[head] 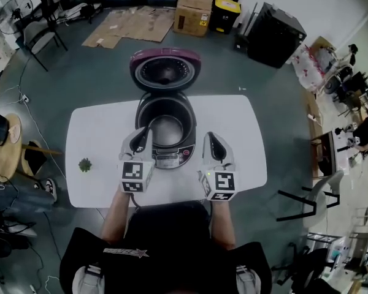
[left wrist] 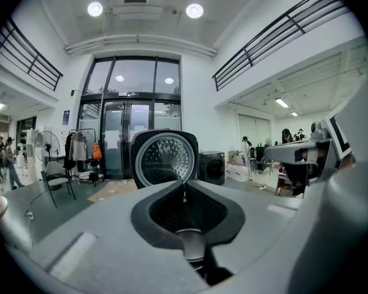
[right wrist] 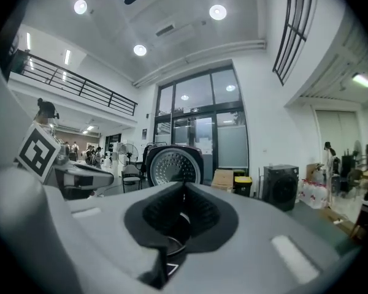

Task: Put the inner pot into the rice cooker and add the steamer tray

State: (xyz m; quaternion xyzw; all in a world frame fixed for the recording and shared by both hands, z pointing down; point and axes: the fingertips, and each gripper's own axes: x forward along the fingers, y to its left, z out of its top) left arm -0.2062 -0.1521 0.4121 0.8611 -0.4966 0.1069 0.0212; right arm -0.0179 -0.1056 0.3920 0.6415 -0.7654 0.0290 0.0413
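The rice cooker [head: 166, 141] stands on the white table [head: 98, 133] with its purple lid [head: 165, 70] swung open at the far side. A silvery inner pot [head: 166, 129] sits inside its body; I cannot make out a steamer tray. My left gripper [head: 142, 137] hovers at the cooker's front left and my right gripper [head: 213, 141] at its front right, both shut and empty. In the left gripper view the jaws [left wrist: 184, 187] meet below the lid [left wrist: 164, 158]. In the right gripper view the jaws [right wrist: 184, 187] are likewise together, with the lid [right wrist: 173, 165] beyond.
A small green plant [head: 84, 164] sits on the table's left part. Flattened cardboard [head: 132, 24] and a box [head: 193, 8] lie on the floor behind, next to a black cabinet [head: 276, 35]. A chair [head: 310, 195] stands to the table's right.
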